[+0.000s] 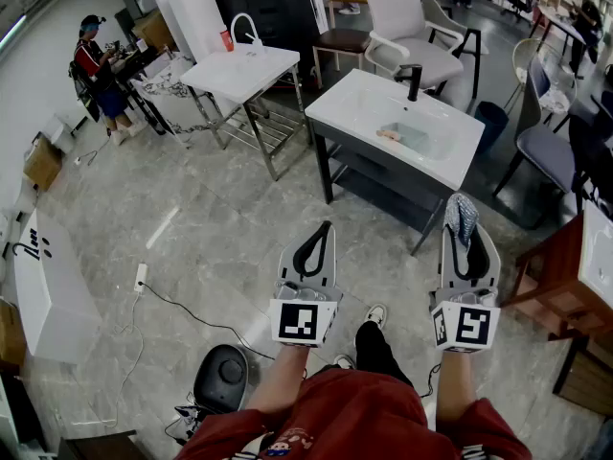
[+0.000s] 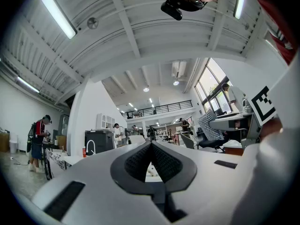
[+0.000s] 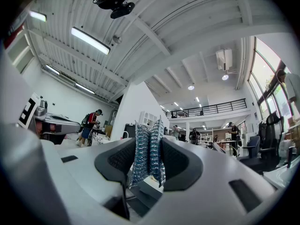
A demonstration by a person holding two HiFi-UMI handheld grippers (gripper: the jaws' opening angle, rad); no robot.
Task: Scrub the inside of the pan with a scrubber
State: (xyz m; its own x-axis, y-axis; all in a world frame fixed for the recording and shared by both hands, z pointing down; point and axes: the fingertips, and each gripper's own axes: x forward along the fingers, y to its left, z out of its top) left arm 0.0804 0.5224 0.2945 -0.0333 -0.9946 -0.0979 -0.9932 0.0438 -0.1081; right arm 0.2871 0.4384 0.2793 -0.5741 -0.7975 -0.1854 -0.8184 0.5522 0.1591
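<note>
R gripper (image 3: 149,146) is pinching a blue-silver mesh scrubber (image 3: 147,159) btwn its pads, and the scrubber's top pokes out past the tips. L gripper (image 2: 151,144) has its tips pressed together w/ nothing btwn them. In head view both grippers are held out side by side over the grey floor (image 1: 211,228), well apart from the white sink bench (image 1: 347,98) ahead.
</note>
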